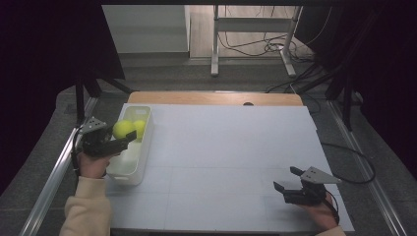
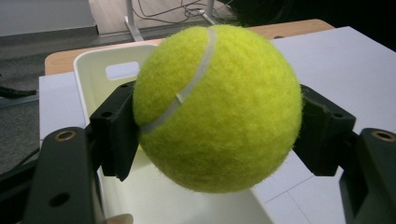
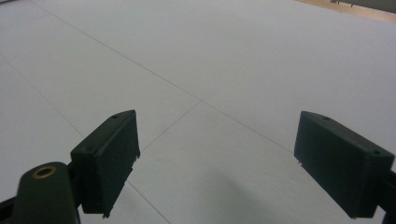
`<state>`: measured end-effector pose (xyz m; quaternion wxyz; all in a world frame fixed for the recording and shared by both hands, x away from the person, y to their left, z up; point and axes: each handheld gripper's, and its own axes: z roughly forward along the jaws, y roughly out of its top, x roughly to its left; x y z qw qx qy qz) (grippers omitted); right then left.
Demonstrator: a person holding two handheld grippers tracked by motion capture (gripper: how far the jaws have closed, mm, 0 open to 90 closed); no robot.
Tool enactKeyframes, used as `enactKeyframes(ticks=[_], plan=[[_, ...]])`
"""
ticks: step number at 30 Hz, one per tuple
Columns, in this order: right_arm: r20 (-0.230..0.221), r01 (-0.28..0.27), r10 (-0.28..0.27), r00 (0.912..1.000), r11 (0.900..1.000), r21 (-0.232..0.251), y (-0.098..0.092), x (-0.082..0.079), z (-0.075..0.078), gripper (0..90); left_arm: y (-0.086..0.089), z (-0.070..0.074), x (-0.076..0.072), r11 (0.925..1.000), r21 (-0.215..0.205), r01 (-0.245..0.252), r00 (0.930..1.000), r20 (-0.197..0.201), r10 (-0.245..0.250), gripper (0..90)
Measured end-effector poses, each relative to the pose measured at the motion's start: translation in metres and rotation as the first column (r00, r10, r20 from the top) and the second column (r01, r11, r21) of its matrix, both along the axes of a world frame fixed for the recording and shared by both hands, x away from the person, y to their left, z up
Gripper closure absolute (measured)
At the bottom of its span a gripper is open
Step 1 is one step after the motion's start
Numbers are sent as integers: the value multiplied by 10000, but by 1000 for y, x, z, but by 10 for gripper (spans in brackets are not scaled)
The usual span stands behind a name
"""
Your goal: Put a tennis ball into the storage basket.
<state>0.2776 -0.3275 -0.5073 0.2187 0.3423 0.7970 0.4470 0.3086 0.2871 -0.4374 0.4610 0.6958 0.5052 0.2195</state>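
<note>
Left tongs (image 2: 219,135) are clamping a tennis ball (image 2: 217,107), which is hiding most of the white bin (image 2: 88,70); right tongs (image 3: 229,163) are gaping empty over the table (image 3: 210,56).

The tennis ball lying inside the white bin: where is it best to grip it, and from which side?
Grip the second tennis ball across its widest middle, coming from above: the white bin walls block any sideways approach, and its round shape slips from an off-centre hold.

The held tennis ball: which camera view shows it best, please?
The left gripper view: the tennis ball looms close, its seam sharp, between the left tongs. The high view shows it small over the white bin.
</note>
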Motion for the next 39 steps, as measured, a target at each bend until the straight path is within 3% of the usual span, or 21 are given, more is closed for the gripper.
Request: enactKeyframes(ticks=[16,26,39], plan=[[0,-7,7,10000,10000,-11,0,0,0,146,3,-13,8,9991,426,-67,9960,-884,104,261],[-7,-13,13,10000,10000,-35,0,0,0,146,4,-22,15,9972,728,-167,9845,-1729,292,260],[2,-8,8,10000,10000,-26,0,0,0,146,0,-28,19,9921,1256,-23,9761,-2153,296,257]])
